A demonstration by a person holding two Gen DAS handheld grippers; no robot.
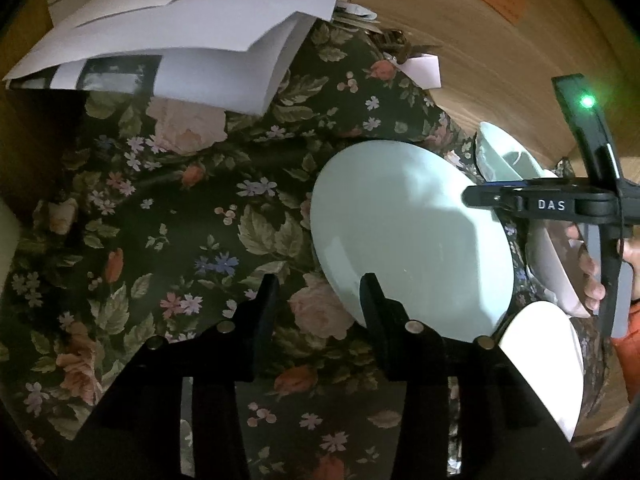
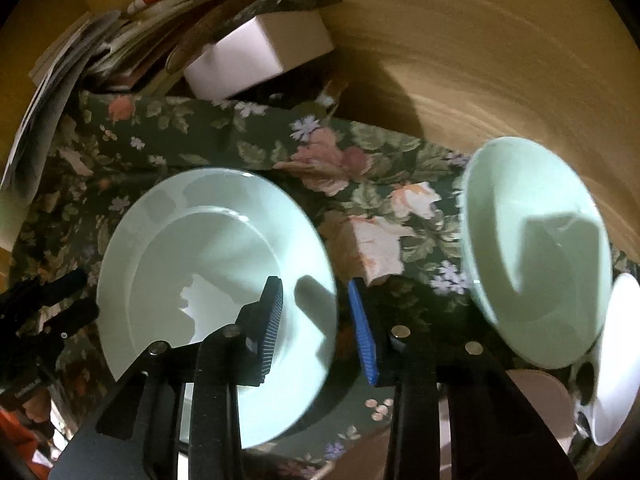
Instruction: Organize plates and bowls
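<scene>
A pale green plate (image 2: 216, 292) lay on the floral cloth (image 1: 168, 208) that covered the surface. The right tool (image 2: 316, 320) straddled its near rim with its jaws apart, one finger over the plate, the other over the cloth. The left tool (image 1: 320, 300) stood likewise apart at the plate's opposite edge. A pale green bowl (image 2: 536, 252) sat just beside the plate, and papers (image 1: 180, 28) lay at the far edge.

Floral tablecloth (image 1: 180, 220), loose white papers (image 1: 192, 32), white box (image 2: 260, 52) beside stacked papers (image 2: 100, 60).
</scene>
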